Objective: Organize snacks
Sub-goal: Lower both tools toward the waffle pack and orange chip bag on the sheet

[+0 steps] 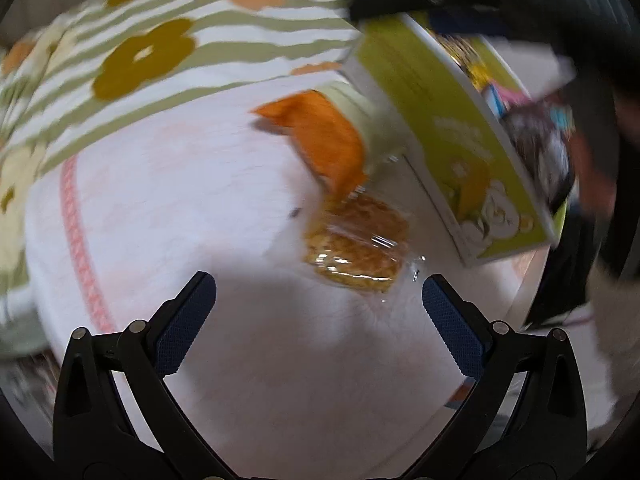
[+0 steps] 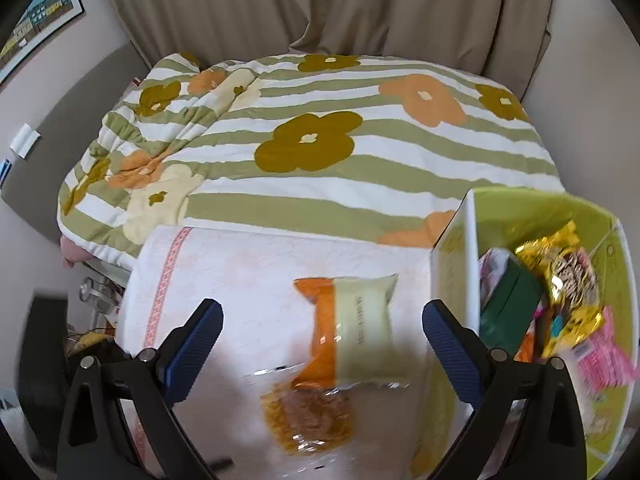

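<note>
An orange and pale green snack pack [image 2: 352, 328] lies on the white cloth, with a clear-wrapped golden cracker pack [image 2: 308, 416] just in front of it. Both lie between the fingers of my open, empty right gripper [image 2: 322, 326]. In the left wrist view the same orange-green pack [image 1: 332, 136] and cracker pack [image 1: 358, 240] lie ahead of my open, empty left gripper [image 1: 318, 292], to its right. A lime-green box [image 2: 560, 208] at the right holds several snack packets [image 2: 568, 272]; it also shows in the left wrist view [image 1: 460, 136].
A white cloth with a pink stitched line [image 2: 248, 276] covers the surface. Behind it lies a green-striped flowered quilt [image 2: 312, 140]. Beige curtains [image 2: 320, 4] hang at the back. Dark clutter sits low at the left [image 2: 44, 344].
</note>
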`<state>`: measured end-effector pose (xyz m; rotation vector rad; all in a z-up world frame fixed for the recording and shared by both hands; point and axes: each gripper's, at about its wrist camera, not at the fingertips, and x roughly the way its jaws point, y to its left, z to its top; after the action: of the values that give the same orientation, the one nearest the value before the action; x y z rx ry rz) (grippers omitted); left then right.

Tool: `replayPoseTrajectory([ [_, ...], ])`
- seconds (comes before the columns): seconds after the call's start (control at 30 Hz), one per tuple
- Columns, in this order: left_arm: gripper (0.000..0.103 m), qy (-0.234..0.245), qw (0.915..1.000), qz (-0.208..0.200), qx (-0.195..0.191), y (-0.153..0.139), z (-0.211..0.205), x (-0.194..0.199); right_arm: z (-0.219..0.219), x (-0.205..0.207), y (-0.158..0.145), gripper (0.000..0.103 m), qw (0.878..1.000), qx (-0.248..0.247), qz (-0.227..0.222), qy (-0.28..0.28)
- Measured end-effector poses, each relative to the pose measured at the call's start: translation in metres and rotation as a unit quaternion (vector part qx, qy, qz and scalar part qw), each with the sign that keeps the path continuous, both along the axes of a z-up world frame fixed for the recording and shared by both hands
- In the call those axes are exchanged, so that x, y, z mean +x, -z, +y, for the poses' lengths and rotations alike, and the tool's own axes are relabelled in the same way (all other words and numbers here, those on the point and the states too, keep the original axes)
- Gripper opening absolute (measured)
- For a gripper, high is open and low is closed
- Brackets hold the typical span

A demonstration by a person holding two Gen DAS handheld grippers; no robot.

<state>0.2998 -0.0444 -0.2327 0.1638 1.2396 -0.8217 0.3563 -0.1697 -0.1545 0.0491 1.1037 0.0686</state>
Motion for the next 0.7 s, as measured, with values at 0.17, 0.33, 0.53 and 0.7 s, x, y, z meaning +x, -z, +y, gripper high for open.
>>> replayPoseTrajectory([
  [0.17, 0.102, 0.031, 0.9990, -0.030, 0.014, 0.010, -0.033, -0.013, -0.017, 0.009, -0.005, 0.100, 1.000, 0.001, -0.002, 0.002],
  [0.33, 0.102, -0.093, 0.9951, 0.035, -0.007, 0.032, -0.049, 0.012, -0.027, 0.011, -0.009, 0.100, 1.000, 0.022, -0.010, 0.013],
  [0.53, 0.102, -0.142, 0.9890, 0.018, 0.039, 0.051, -0.080, 0.023, -0.034, 0.009, -0.002, 0.100, 0.999, 0.036, -0.003, 0.008],
  [0.7, 0.103, -0.133, 0.9877, -0.003, 0.081, 0.061, -0.082, 0.017, -0.036, 0.008, 0.004, 0.100, 0.999, 0.045, 0.005, -0.005],
])
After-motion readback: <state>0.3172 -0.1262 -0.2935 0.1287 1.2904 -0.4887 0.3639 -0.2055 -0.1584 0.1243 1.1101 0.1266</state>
